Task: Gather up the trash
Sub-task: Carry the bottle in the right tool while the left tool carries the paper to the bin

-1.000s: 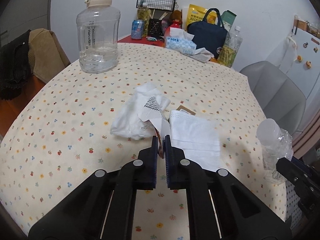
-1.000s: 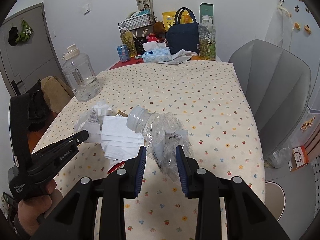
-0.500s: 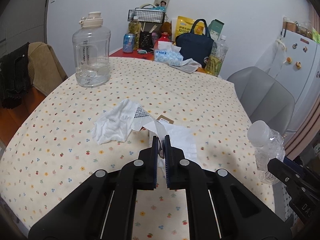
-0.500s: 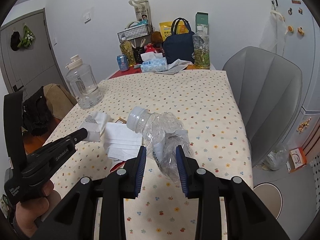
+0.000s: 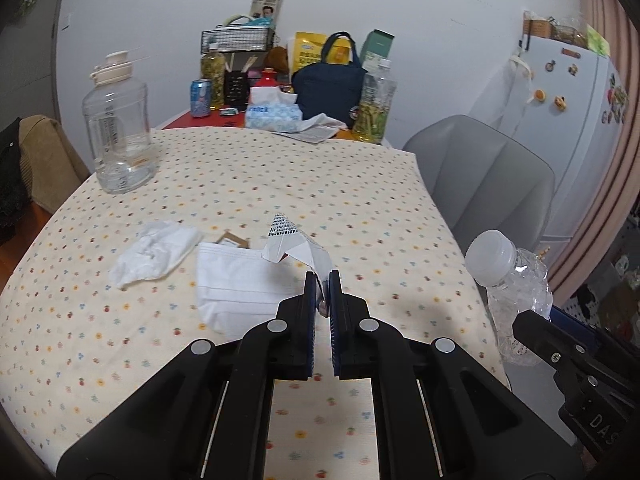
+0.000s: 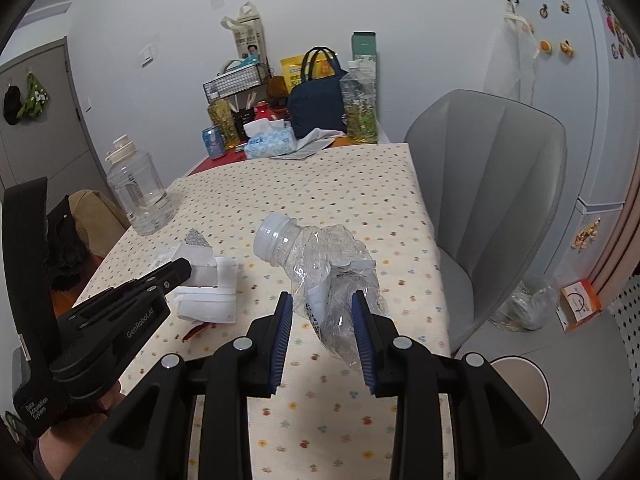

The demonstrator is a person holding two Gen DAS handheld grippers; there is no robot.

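The left gripper (image 5: 322,294) is clamped on a white wrapper (image 5: 298,246), lifted above the face mask (image 5: 236,280) on the table (image 5: 360,208). A crumpled tissue (image 5: 156,252) lies just left of the mask. The right gripper (image 6: 324,328) squeezes a crushed plastic bottle (image 6: 320,256) (cap pointing up-left), held above the table.

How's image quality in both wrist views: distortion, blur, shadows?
Left wrist view: heavy fisheye bend with dark corners, gripper sharp, crushed bottle soft at the right edge. Right wrist view: same barrel bend, even indoor light, only a faint shadow on the tablecloth, slight glare on the bottle plastic.
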